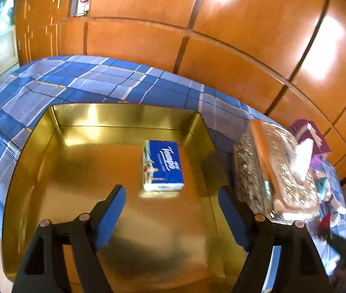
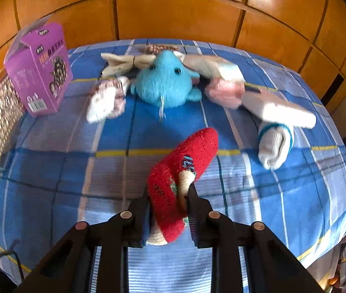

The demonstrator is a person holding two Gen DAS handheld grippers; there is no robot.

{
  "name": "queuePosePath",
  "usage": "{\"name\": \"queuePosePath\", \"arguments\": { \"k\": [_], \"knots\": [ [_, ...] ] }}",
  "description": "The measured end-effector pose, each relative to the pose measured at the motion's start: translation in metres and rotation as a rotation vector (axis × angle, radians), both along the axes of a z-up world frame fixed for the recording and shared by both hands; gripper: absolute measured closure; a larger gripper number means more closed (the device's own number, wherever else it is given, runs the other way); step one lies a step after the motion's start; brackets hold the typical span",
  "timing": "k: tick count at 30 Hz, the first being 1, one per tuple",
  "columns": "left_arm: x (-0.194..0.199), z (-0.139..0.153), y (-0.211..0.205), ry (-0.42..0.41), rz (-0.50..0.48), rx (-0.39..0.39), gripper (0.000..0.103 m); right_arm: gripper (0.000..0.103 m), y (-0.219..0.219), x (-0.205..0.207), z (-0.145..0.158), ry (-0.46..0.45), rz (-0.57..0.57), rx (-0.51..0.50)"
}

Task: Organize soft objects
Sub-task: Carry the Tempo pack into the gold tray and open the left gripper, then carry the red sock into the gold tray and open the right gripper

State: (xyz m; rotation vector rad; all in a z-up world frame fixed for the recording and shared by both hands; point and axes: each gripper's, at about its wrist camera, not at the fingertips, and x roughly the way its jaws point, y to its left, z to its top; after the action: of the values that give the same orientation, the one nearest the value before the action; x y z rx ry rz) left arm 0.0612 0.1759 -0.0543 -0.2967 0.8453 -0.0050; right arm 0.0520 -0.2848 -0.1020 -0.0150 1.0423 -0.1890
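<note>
Plaid bed (image 2: pixel 51 171), one tissue pack (image 1: pixel 162 166), left tongs (image 1: pixel 171 217) released, right tongs (image 2: pixel 168 210) grasping one red sock (image 2: pixel 185 156).

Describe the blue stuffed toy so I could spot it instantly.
On the blue checked bedspread, look toward the far edge by the wooden wall. The blue stuffed toy lies there among pale socks, the only fluffy turquoise thing, with two small black eyes.

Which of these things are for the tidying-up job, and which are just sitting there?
For the job: red sock in the right gripper, blue plush toy, white sock, tissue pack, gold tin.

Just lying about: purple box, glittery tissue box.
</note>
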Motion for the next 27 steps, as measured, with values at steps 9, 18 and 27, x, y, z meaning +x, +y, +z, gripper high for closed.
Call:
{"name": "queuePosePath", "arguments": {
  "k": [9, 18, 27],
  "knots": [
    [-0.029, 0.018, -0.012, -0.066, -0.055, 0.021, 0.025, 0.079, 0.022, 0.066, 0.074, -0.126, 0.081, 0.06],
    [-0.043, 0.017, -0.004, -0.066, -0.058, 0.005, 0.025, 0.079, 0.068, 0.171, 0.129, -0.205, 0.094, 0.092],
    [-0.046, 0.015, 0.012, -0.065, 0.001, 0.025, 0.025, 0.079, 0.199, 0.179, 0.151, -0.23, 0.587, 0.202]
  ]
}}
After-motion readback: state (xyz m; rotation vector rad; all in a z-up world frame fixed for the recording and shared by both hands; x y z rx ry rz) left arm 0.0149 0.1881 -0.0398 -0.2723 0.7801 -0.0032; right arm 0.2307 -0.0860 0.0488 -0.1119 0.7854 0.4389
